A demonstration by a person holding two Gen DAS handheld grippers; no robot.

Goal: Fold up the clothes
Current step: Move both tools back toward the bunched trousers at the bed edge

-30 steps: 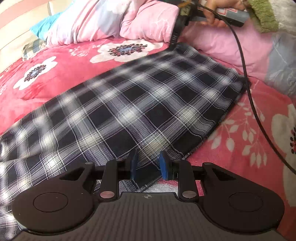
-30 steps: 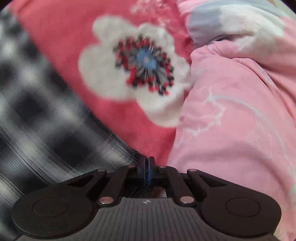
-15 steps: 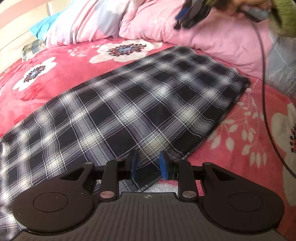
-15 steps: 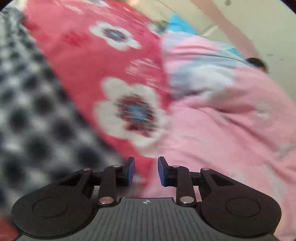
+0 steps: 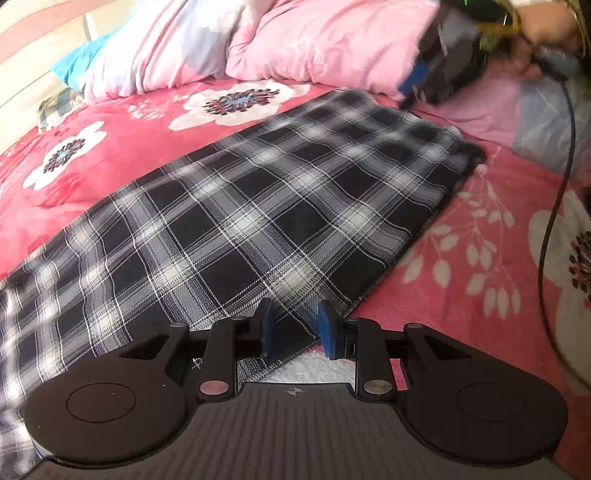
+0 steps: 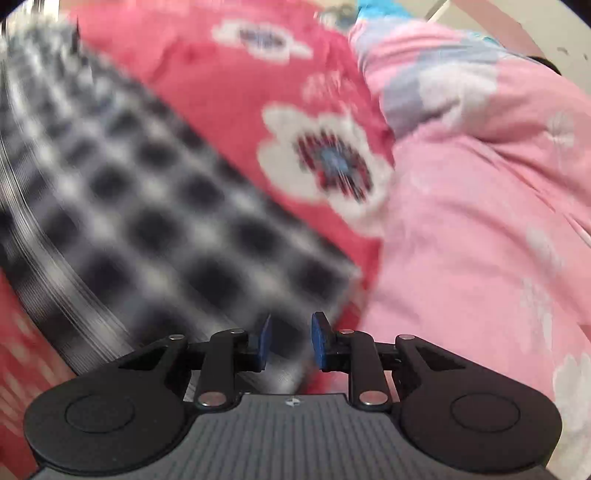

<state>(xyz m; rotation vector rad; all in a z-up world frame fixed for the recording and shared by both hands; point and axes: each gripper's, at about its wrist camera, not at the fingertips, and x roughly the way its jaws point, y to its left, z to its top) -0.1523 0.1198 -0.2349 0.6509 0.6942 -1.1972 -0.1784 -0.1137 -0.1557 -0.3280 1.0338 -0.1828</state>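
The left gripper [image 5: 294, 330] sits lowest in the left wrist view, pointing down at the bed. Its jaws stand at a narrow gap over the near corner of the plaid garment [image 5: 236, 206]. The blue pads [image 5: 265, 328] flank that corner, but whether they press on the cloth cannot be told. A white patch of the blanket print shows just beyond the corner, under the gap.

The plaid garment lies flat on the red floral blanket [image 5: 461, 266]. It runs as a long dark-and-white checked band from the near left edge of the view up to the far right. Its far end stops just short of the pink duvet [image 5: 332, 44]. The right-hand edge of the garment is straight and shows a dark fold line.

The right gripper [image 6: 289, 341] hangs above the far end of the garment. Its jaws have just been closing slightly and stand at a narrow gap with nothing between them. In the right wrist view the cloth below is motion-blurred. In the left wrist view this gripper appears blurred at the upper right, held by a hand [image 5: 543, 26]. A black cable [image 5: 554, 206] drops from it across the blanket.

Farther back, the pink duvet is bunched along the head of the bed. A blue pillow [image 5: 75, 61] lies at the far left.
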